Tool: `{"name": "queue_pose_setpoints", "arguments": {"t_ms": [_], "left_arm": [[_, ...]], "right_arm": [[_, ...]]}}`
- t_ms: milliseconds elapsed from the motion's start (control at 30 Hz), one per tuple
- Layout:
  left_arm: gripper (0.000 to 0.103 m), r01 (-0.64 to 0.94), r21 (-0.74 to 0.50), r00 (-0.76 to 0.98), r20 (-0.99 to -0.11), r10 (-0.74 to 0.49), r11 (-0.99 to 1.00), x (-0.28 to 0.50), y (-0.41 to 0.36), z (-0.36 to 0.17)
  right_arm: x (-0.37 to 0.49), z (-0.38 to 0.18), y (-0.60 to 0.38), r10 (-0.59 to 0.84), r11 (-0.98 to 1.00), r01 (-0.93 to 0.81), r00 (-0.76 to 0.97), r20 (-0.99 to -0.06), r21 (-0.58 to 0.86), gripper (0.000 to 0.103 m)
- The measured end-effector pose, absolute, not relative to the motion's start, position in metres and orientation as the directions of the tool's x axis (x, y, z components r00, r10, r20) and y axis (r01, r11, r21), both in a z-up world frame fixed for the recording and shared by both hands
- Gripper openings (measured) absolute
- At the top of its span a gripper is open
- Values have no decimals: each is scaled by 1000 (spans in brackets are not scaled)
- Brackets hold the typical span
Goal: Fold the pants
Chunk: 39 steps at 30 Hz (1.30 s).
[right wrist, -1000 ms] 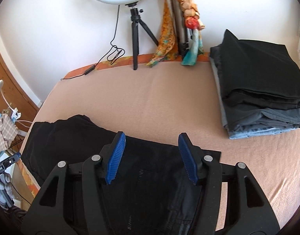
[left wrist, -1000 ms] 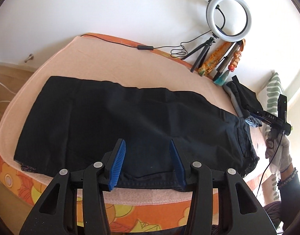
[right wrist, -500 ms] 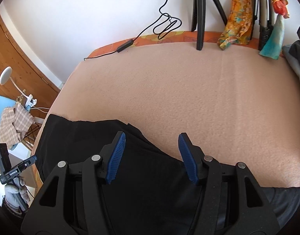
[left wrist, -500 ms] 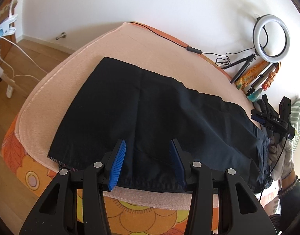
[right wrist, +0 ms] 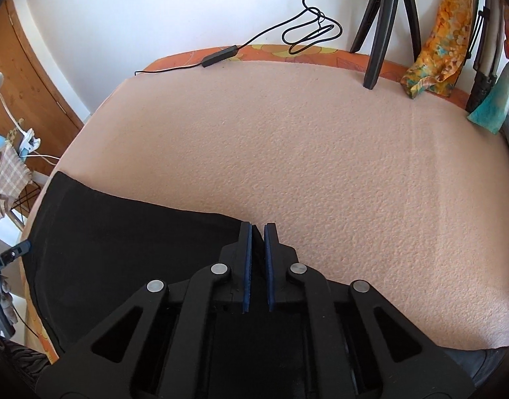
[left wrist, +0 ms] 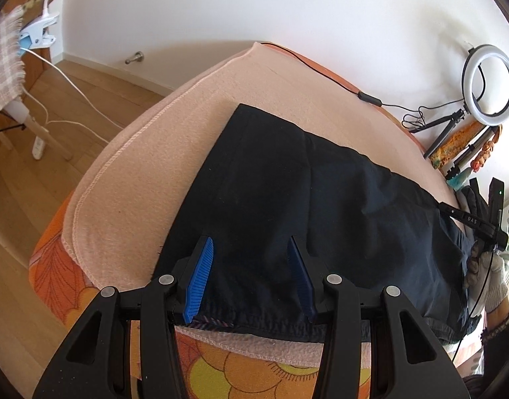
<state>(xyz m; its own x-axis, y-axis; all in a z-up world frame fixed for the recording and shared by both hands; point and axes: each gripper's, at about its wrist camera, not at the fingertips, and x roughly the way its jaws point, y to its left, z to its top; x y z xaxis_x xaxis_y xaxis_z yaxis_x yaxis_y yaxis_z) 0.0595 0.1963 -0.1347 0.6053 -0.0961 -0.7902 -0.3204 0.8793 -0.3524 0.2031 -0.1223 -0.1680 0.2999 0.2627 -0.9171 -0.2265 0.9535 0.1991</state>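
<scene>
Dark navy pants (left wrist: 304, 199) lie flat across the peach blanket (left wrist: 174, 139) on the bed. My left gripper (left wrist: 251, 266) hovers open over the hem end at the near edge, with the cloth under its blue pads and neither pad pressing on it. My right gripper (right wrist: 258, 232) is shut on the far edge of the pants (right wrist: 128, 239), and a thin fold of cloth shows between its pads. The left wrist view also catches the right gripper (left wrist: 453, 211) at the waist end, held by a gloved hand (left wrist: 490, 269).
A ring light on a tripod (left wrist: 490, 83) and its cable (right wrist: 307, 30) stand at the wall side, beside colourful cloths (right wrist: 434, 46). The blanket (right wrist: 320, 153) stretches bare beyond the pants. A chair with a checked cloth (left wrist: 1, 66) stands on the wooden floor at the left.
The right gripper's jaws have closed on the pants' far edge after sinking toward it. The left gripper has slid along to the hem end and dropped closer to the cloth.
</scene>
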Motion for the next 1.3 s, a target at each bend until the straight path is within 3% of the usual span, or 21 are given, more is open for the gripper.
{"name": "queue_pose_setpoints", "arguments": {"t_ms": [167, 333, 400, 767, 1300], "left_arm": [[45, -365, -422, 651, -753, -97, 830, 35, 218, -121], [52, -398, -567, 673, -715, -190, 721, 11, 226, -127], [52, -405, -619, 673, -700, -239, 672, 7, 222, -134], [53, -452, -691, 648, -689, -325, 563, 5, 215, -161], [56, -441, -675, 661, -690, -295, 591, 22, 210, -159]], "right_arm": [[199, -165, -126, 267, 956, -202, 296, -917, 214, 10], [184, -150, -126, 280, 954, -194, 315, -907, 227, 43], [174, -139, -123, 288, 951, -208, 324, -901, 229, 46], [96, -83, -66, 394, 883, -388, 313, -864, 262, 46], [64, -58, -49, 435, 877, -373, 350, -830, 302, 46]]}}
